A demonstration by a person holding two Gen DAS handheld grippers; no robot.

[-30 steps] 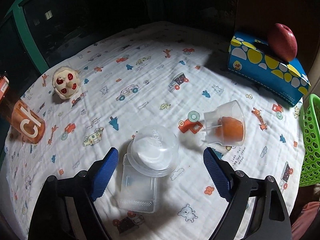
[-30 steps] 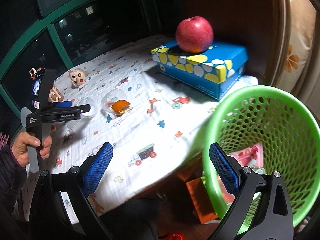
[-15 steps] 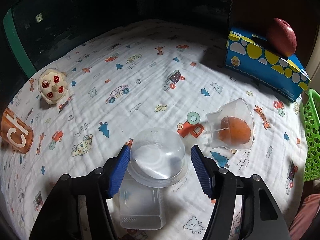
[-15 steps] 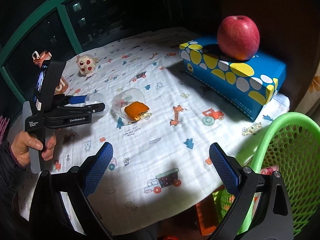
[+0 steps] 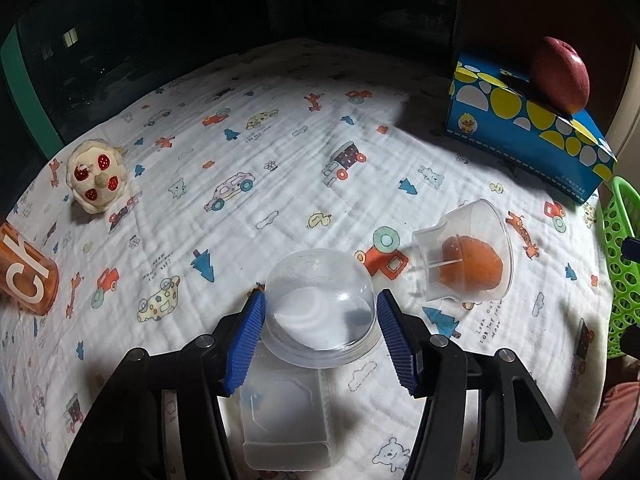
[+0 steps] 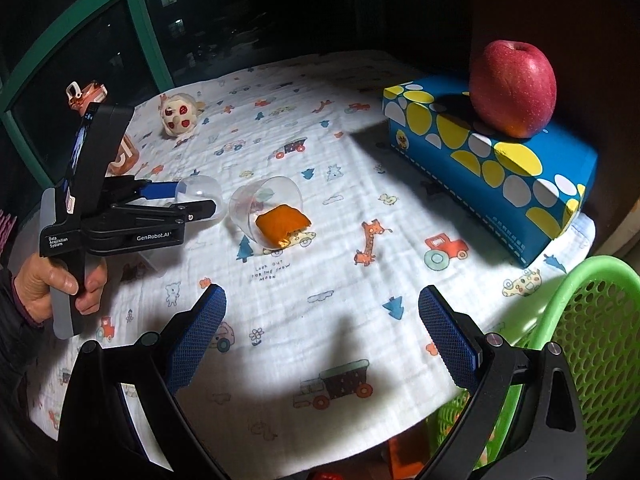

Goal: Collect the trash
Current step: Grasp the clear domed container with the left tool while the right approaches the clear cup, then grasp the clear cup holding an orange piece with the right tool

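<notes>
Two views show one table, draped in a white cloth (image 5: 280, 168) printed with small cars, trees and animals, with dark window glass and a green frame (image 6: 148, 40) behind it.

From the left wrist, the left gripper (image 5: 320, 336) has its blue pads on either side of a clear dome lid (image 5: 320, 308) near the table's front edge. The jaws are closing, the left pad touching the dome's side and the right one at most just touching it (whether it presses I cannot tell). The dome sits rounded side up over a clear rectangular tub (image 5: 284, 420), whose long axis runs toward the camera. To the right, a clear cup (image 5: 464, 256) lies on its side, mouth toward the right, with an orange lump (image 5: 472, 268) inside. A blue tissue box (image 5: 528, 136) carries a red apple (image 5: 560, 76); a green basket (image 5: 624, 280) shows at the right edge. On the left are a cream toy (image 5: 96, 180) and an orange bottle (image 5: 28, 276).

From the right wrist, the right gripper (image 6: 320, 332) is wide open, nothing between its pads, above bare cloth at the front. A hand (image 6: 60, 280) holds the left gripper's handle at the left, its fingers around the dome lid (the tub is mostly hidden behind the gripper). The tipped cup's mouth faces right and toward the camera.
</notes>
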